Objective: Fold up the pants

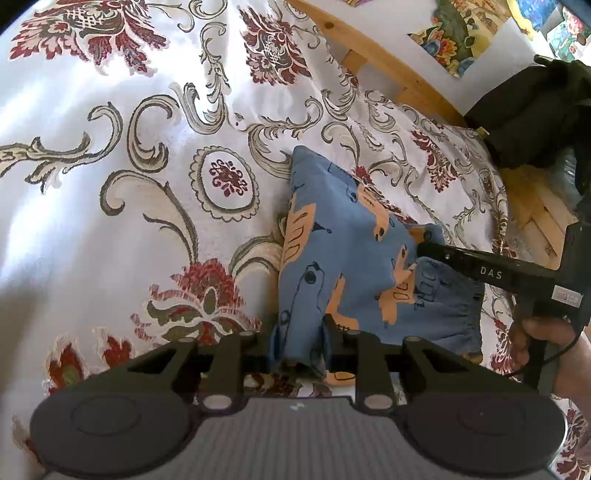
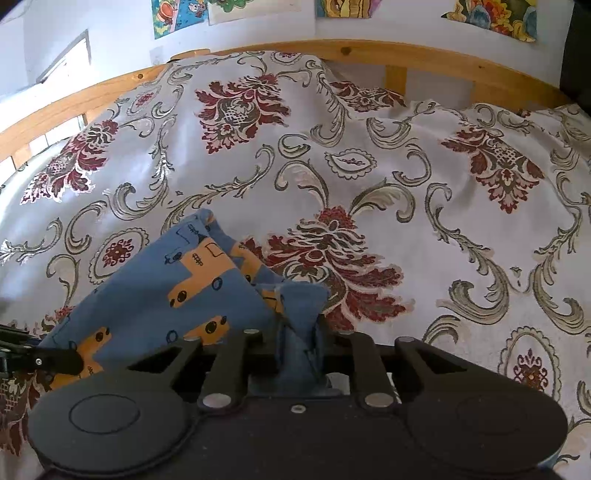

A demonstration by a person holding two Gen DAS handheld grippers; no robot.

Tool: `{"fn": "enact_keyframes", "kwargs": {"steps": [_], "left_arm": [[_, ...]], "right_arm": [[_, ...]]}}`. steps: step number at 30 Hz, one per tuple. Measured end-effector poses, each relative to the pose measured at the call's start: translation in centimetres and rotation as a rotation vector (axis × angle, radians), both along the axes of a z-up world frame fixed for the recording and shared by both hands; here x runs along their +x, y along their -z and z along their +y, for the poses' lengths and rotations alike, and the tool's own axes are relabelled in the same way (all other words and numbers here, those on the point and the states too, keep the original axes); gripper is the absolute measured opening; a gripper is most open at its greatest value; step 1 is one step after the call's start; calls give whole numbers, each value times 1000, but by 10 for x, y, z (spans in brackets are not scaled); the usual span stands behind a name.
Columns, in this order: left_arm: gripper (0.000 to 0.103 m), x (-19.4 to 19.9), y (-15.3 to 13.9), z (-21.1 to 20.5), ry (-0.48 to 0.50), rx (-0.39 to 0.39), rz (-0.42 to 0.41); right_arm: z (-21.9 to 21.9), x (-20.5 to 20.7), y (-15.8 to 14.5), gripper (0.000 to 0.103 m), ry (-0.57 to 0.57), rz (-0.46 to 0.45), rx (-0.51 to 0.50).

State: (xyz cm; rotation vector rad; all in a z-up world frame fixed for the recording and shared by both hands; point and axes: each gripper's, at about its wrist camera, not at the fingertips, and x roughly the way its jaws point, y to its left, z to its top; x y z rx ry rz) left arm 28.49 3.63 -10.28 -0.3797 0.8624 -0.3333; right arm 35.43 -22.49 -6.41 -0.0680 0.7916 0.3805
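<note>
Small blue pants (image 1: 343,251) printed with orange vehicles lie bunched on a floral bedspread (image 1: 147,147). My left gripper (image 1: 299,332) is shut on a fold of the blue cloth at the near edge. From the right, my right gripper (image 1: 424,245) reaches in and pinches the cloth close to the gathered waistband (image 1: 454,321). In the right wrist view the pants (image 2: 192,284) rise to the left, and my right gripper (image 2: 299,332) is shut on a bunch of the blue fabric. The left gripper's fingers (image 2: 55,360) hold the cloth at the lower left.
A wooden bed rail (image 2: 369,51) curves along the far side of the bedspread (image 2: 406,184). Colourful pictures (image 2: 177,14) hang on the white wall behind. A dark bundle (image 1: 532,110) sits by the rail at the right. A hand (image 1: 535,332) grips the right tool's handle.
</note>
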Motion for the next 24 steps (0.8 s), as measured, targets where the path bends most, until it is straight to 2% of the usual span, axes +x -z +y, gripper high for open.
{"fn": "enact_keyframes", "kwargs": {"steps": [1, 3, 4, 6, 7, 8, 11, 12, 16, 19, 24], "left_arm": [[32, 0, -1, 0, 1, 3, 3], [38, -1, -4, 1, -2, 13, 5], [45, -2, -6, 0, -5, 26, 3], [60, -7, -13, -1, -16, 68, -19], [72, -9, -17, -2, -21, 85, -32], [80, -13, -21, -3, -30, 100, -49], [93, -27, -33, -8, -44, 137, -93], [95, -33, -37, -10, -48, 154, -107], [102, -68, -51, -20, -57, 242, -169], [103, -97, -60, -26, -47, 291, -207], [103, -136, -71, -39, -45, 352, -240]], "right_arm": [[0, 0, -1, 27, 5, -2, -5], [0, -5, -4, 44, 18, -25, -20], [0, -10, -7, 50, 27, -45, -26], [-2, -25, -14, 75, 50, -93, -22], [-2, -35, -18, 80, 66, -119, -14], [-3, -45, -23, 86, 75, -141, -3], [-4, -82, -35, 99, 120, -196, 28], [-5, -95, -38, 102, 133, -211, 42], [-6, -148, -45, 102, 198, -227, 76], [-9, -180, -47, 102, 235, -205, 112], [-7, -234, -52, 102, 264, -226, 99]]}}
